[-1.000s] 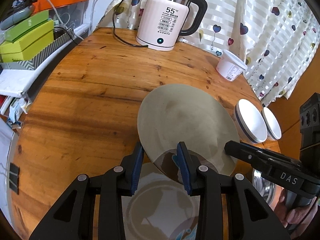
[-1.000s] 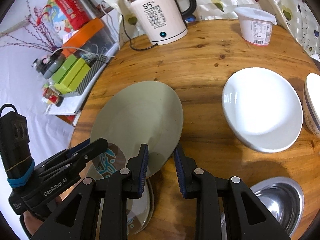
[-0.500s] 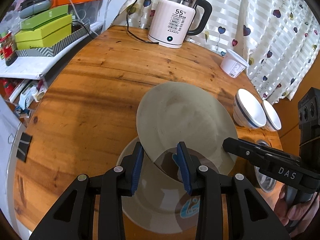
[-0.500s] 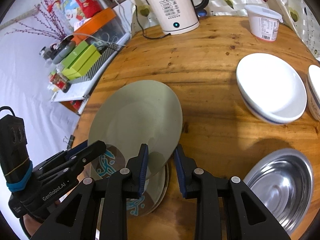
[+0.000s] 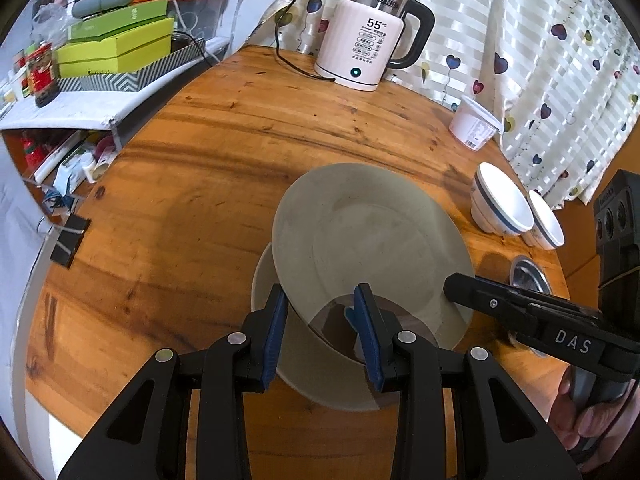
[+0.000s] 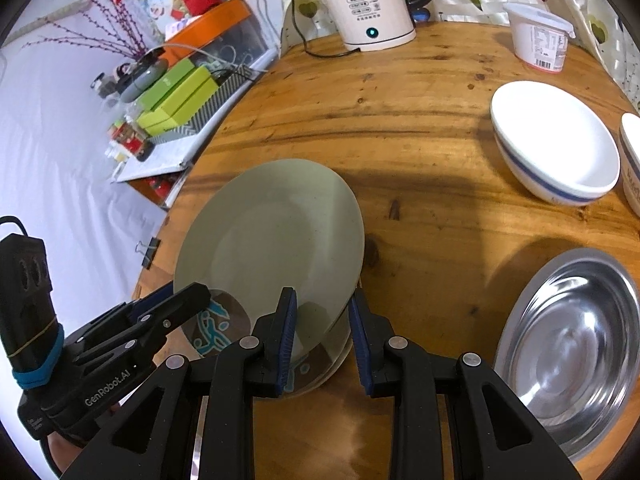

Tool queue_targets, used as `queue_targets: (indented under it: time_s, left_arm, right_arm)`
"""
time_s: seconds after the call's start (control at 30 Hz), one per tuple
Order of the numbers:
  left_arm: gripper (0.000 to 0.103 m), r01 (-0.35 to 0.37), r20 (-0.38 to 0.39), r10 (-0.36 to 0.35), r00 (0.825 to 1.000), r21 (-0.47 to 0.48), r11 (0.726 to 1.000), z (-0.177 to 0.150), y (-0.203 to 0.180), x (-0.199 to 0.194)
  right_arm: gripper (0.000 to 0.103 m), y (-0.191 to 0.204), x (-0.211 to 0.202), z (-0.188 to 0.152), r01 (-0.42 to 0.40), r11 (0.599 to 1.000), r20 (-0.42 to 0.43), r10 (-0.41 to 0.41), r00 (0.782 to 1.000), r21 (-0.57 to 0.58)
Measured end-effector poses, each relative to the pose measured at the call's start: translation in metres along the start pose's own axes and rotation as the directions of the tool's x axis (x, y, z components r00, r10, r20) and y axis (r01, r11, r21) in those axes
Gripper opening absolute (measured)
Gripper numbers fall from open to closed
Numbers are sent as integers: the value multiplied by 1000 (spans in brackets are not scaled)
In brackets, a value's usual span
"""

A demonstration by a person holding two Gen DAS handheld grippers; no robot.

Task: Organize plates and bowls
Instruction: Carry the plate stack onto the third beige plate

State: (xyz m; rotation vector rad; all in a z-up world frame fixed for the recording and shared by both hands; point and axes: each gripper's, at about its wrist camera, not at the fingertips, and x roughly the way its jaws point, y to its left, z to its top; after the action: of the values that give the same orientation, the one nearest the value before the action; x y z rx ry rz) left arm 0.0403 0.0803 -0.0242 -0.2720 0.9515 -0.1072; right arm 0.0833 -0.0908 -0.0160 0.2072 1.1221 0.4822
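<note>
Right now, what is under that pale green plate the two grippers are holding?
Under the green plate lies another plate with a brown and teal pattern, resting on the wooden table. Most of it is covered, so its full pattern stays hidden.

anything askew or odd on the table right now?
Only the grey plate: it sits tilted, near edge raised, between both tools, left tool and right tool, above a patterned plate on the wooden table. That fits mid-stacking. No spills or chips are visible; the bowls stand upright.
</note>
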Motion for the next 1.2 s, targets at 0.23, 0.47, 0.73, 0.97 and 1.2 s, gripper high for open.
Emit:
queue_targets:
  time_s: [0.23,0.47,0.73,0.97,1.2]
  left_arm:
    - [36,-13,0,13,1000,-7,1000,-11,0,-3]
    - [36,-25,-1,25,1000,-17,1000,-19,2,-5]
    - [36,-27,-4,27,1000,-21,999,-22,1,-4]
    - [36,-32,1,32,999,-27,999,-26,2,-5]
    - [36,-41,4,41,999,-26,999,-29,2,-6]
  right_arm:
    - [26,1,2,-8,-7,1000,-17,7,1000,-11]
    - [26,3,4,-13,-14,1000,-32,13,999,-25]
    - [26,4,5,-16,-6,999,-37,4,999,-41]
    - [27,8,5,-17,11,997,-37,-13,999,-71]
    - [31,14,6,-19,41,992,-31,-45,999,-116]
